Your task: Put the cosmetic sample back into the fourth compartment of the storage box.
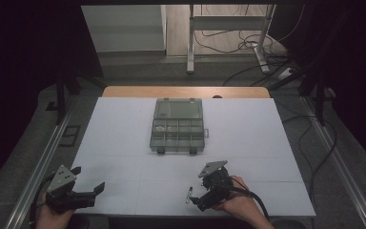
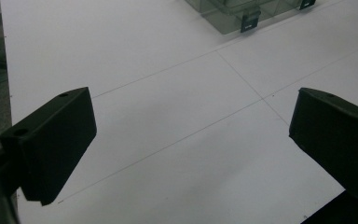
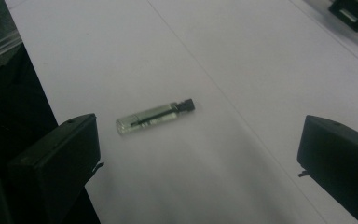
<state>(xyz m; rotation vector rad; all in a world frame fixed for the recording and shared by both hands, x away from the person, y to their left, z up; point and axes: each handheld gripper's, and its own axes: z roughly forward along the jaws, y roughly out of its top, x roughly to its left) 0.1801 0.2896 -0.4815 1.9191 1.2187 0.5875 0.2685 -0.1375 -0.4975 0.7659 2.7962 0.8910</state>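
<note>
While both arms rest near the front edge of the white surface (image 1: pixel 124 124), the right hand-held gripper (image 1: pixel 196 198) points toward a small glass vial (image 3: pixel 154 116). This vial lies flat on its side, a little ahead of the open jaws, at about 11 o'clock in the right gripper view. It has a clear body and a dark cap (image 3: pixel 186 105) at one end. In the high view it is the tiny bright object (image 1: pixel 189 193) just left of that gripper's jaws, near the front edge.

The right jaws stand wide apart and hold nothing. The left hand-held gripper (image 1: pixel 86 187) also stands wide, empty, over bare surface at the front left corner, well apart from the vial.

A clear plastic organiser box (image 1: pixel 178 125) with its lid open sits in the middle of the surface, at 12 o'clock from the vial and well apart from it.

I judge the vial to be very light, stiff and fragile, with a smooth round wall that can slip or roll away when one jaw touches first. The best hold seems across the middle of the glass body, jaws on both long sides, closing gently; the capped end is narrower and gives less contact.
</note>
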